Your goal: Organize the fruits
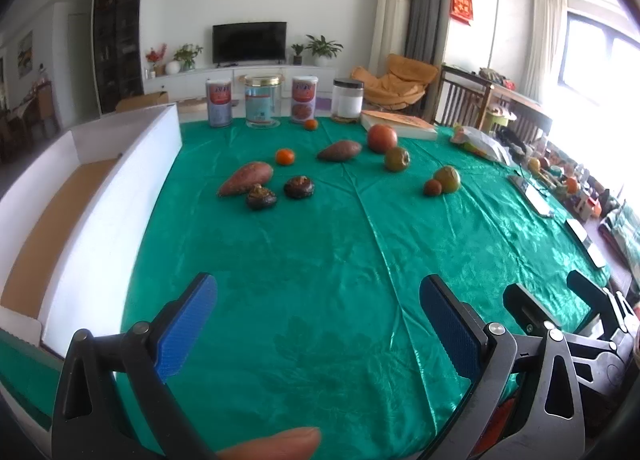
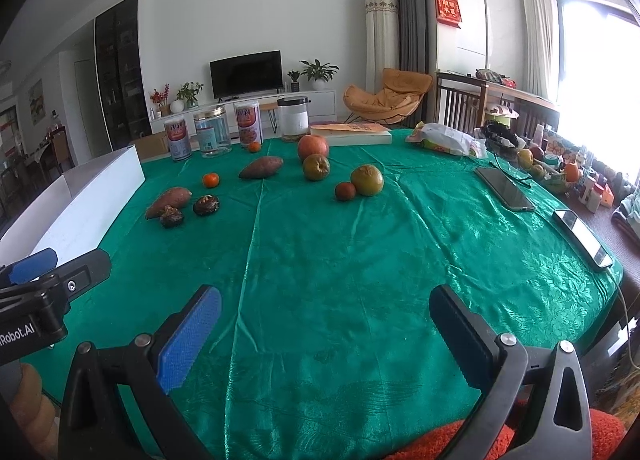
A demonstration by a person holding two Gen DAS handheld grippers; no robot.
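Two grippers wait low over the near edge of the green surface (image 1: 320, 280). The left gripper (image 1: 318, 324) is spread wide and holds nothing. The right gripper (image 2: 326, 334) is spread wide too, also with nothing in it. I think they are ready to reach out. The fruits lie far ahead: a big red apple (image 2: 313, 147), two green-brown fruits (image 2: 316, 167) (image 2: 367, 179), and a small orange (image 2: 210, 180). Sweet potatoes (image 1: 246, 178) and mushrooms (image 1: 299, 186) lie mixed in. A white box (image 1: 100, 196) sits open on the left, likely there to take the fruits.
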